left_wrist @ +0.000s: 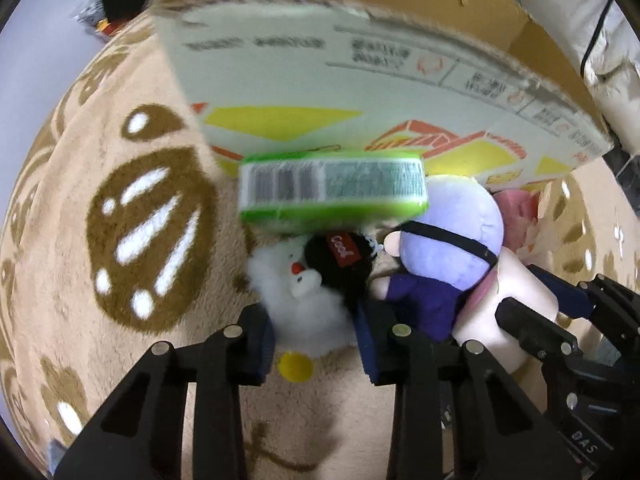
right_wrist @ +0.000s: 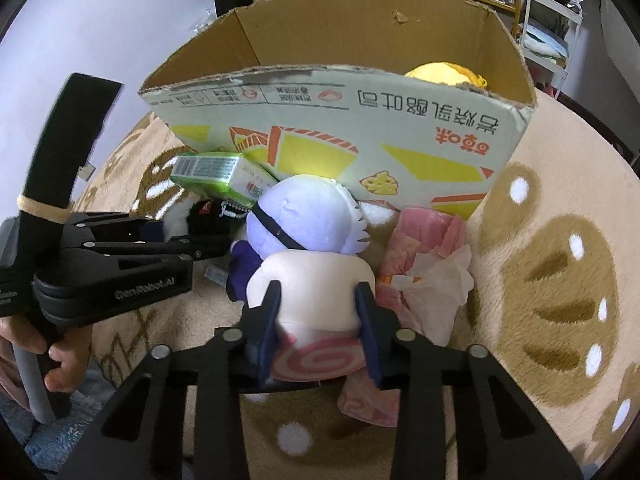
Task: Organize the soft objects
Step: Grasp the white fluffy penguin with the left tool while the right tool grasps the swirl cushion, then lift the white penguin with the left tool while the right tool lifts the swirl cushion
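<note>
Already the left gripper (left_wrist: 316,344) is clamped on the white fluffy plush (left_wrist: 304,304) and the right gripper (right_wrist: 318,320) on the cream plush (right_wrist: 312,284), both on the rug (right_wrist: 560,240) beside the cardboard box (right_wrist: 360,120); lifting could drag the tangled lavender-headed doll (right_wrist: 304,212).

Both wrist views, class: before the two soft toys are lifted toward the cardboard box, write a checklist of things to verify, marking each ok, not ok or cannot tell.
1. Left gripper shut on the fluffy white plush bird with black cap: ok.
2. Right gripper pads pressing the lavender-headed plush doll's cream body: ok.
3. Open printed cardboard box has room: ok, though a yellow plush already sits inside.
4. Green carton clear of the bird: not ok, it overhangs the cap.
5. Pink wrapping and tissue free of the doll: cannot tell.
</note>
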The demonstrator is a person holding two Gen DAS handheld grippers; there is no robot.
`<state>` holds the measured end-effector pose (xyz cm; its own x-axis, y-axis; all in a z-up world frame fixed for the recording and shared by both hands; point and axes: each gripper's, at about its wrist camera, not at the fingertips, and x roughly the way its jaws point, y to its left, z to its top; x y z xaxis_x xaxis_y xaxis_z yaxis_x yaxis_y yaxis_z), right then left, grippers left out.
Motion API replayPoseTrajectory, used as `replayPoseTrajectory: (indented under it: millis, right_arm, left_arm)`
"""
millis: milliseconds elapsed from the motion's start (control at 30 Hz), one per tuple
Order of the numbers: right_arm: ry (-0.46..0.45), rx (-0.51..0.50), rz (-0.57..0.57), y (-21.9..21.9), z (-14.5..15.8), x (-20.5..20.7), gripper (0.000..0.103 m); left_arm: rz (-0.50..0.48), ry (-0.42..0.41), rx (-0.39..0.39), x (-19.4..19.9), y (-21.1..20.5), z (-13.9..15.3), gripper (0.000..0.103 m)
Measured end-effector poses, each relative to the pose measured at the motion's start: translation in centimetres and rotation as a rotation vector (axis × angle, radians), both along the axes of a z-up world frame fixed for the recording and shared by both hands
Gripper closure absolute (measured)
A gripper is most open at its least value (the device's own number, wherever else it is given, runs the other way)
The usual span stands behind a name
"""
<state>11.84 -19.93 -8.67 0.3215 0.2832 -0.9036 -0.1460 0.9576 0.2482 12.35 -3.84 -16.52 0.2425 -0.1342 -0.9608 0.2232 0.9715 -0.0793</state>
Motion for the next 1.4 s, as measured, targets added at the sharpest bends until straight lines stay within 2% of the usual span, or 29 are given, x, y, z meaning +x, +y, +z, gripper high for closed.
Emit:
replayPoseTrajectory:
  millis: [233,433,500,600,633,733,833,1000,1033,1067,1100,1167,1400]
  right_arm:
    - [-0.065,0.005,-0.039,-0.9,2.2,-0.9,0.071]
    - [-0.177,-0.021,-0.097,-2.2,5.3,-2.0,0.071]
    - [-0.223,-0.037,-0.115,-2.5,6.4,-2.5,0.072]
    - [-0.295,-0.052,-0.127,-2.9,8.0,-3.0,0.073]
    - [-0.319,-0.058,-0.126,-2.9,8.5,-3.2,0.073]
    - [-0.364,-0.061,-0.116,-2.4,9.6,-3.5,0.073]
    - [-0.361,-0.067,-0.104,-2.0,9.7,-3.5,0.073]
    - [-0.341,-0.068,-0.104,-2.0,9.1,-3.4,0.073]
    - [-0.34,-0.066,-0.108,-2.1,9.0,-3.3,0.073]
    - [-0.339,-0.062,-0.112,-2.2,9.1,-3.3,0.073]
    - [-0.336,-0.058,-0.116,-2.3,9.0,-3.2,0.073]
    - [-0.327,-0.051,-0.125,-2.5,8.9,-3.1,0.073]
    - [-0.317,-0.042,-0.126,-2.6,8.6,-3.0,0.073]
  left_arm:
    - [0.02,-0.041,0.0,-2.0,0.7,1.8,0.071]
    - [0.022,-0.171,0.004,-4.2,2.6,5.4,0.072]
    - [0.026,-0.227,-0.018,-4.9,2.8,6.8,0.079]
    - [0.024,-0.307,-0.042,-4.9,2.5,8.9,0.079]
    - [0.02,-0.309,-0.047,-4.8,2.5,9.1,0.081]
    - [0.028,-0.22,-0.081,-3.5,2.8,7.9,0.081]
    - [0.047,-0.142,-0.039,-2.8,3.0,5.6,0.08]
    - [0.093,-0.037,-0.022,-2.0,3.5,3.7,0.073]
    - [0.103,-0.03,-0.019,-1.9,3.7,3.5,0.066]
    - [0.118,-0.029,-0.008,-1.7,3.9,3.3,0.051]
    - [0.128,-0.037,0.003,-1.6,4.1,3.2,0.044]
    - [0.139,-0.05,0.03,-1.4,4.3,2.9,0.041]
    - [0.142,0.031,0.076,-0.3,4.2,0.3,0.04]
